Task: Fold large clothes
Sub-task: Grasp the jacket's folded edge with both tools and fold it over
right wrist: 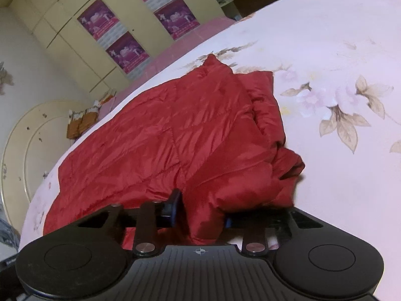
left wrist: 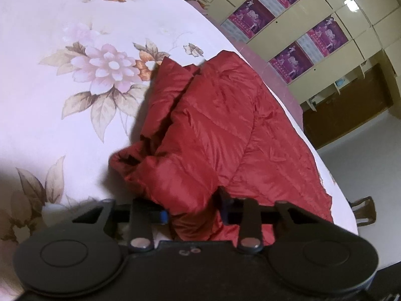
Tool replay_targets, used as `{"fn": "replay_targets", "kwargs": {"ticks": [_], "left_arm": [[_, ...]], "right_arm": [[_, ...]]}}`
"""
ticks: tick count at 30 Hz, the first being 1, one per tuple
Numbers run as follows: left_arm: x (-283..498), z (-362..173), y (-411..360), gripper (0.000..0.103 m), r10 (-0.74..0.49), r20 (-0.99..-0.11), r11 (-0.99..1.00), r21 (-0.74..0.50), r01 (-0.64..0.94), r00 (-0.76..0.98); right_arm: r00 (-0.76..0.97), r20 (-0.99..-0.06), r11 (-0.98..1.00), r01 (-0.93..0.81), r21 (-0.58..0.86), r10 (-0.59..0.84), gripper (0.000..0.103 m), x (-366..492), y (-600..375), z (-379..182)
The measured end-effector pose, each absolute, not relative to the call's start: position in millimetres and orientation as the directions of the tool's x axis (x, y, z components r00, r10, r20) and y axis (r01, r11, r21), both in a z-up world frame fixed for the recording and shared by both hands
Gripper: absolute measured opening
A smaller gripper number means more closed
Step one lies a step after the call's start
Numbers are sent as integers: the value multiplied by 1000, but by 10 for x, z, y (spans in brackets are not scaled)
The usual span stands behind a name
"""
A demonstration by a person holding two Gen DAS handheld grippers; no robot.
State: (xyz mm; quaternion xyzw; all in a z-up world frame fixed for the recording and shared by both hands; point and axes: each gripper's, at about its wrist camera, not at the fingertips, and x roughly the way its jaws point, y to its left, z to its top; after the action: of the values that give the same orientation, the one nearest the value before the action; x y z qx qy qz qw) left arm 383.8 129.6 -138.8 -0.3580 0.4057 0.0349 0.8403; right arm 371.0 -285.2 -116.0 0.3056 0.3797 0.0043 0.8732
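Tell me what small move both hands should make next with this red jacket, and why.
Probably lift both grips slightly and carry the near edge toward the far side. The left gripper and right gripper each have their fingers pinched on a bunch of the red jacket, which lies rumpled on the floral bedsheet, not yet folded flat.

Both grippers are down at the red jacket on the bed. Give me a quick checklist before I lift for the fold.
1. Left gripper shut on jacket: ok, red fabric bunched between the pads.
2. Right gripper shut on jacket: ok, a fold is pinched between the pads.
3. Both hold the near edge: ok.
4. Grips hold every layer: cannot tell, the underside is hidden.
5. Jacket lies flat: not ok, the sleeve side is crumpled.
6. Bedsheet beside the jacket free for the fold: ok.
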Motion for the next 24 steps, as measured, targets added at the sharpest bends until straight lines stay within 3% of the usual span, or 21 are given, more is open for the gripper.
{"fn": "replay_targets", "kwargs": {"ticks": [2,5,24], "left_arm": [[3832,-1319,1276,20,-218,-713,759,-553,-343,666],[3754,-1194,1249,17,-206,-721,786,-525,-326,662],[2149,-1062,1399,17,-246,-756,852,-467,-236,606]], "right_arm": [[711,-659,826,204,526,245,20,3713,-2852,-1110],[714,-653,832,185,523,252,19,3643,-2847,-1011],[674,-694,853,182,489,253,19,2006,-2683,-840]]}}
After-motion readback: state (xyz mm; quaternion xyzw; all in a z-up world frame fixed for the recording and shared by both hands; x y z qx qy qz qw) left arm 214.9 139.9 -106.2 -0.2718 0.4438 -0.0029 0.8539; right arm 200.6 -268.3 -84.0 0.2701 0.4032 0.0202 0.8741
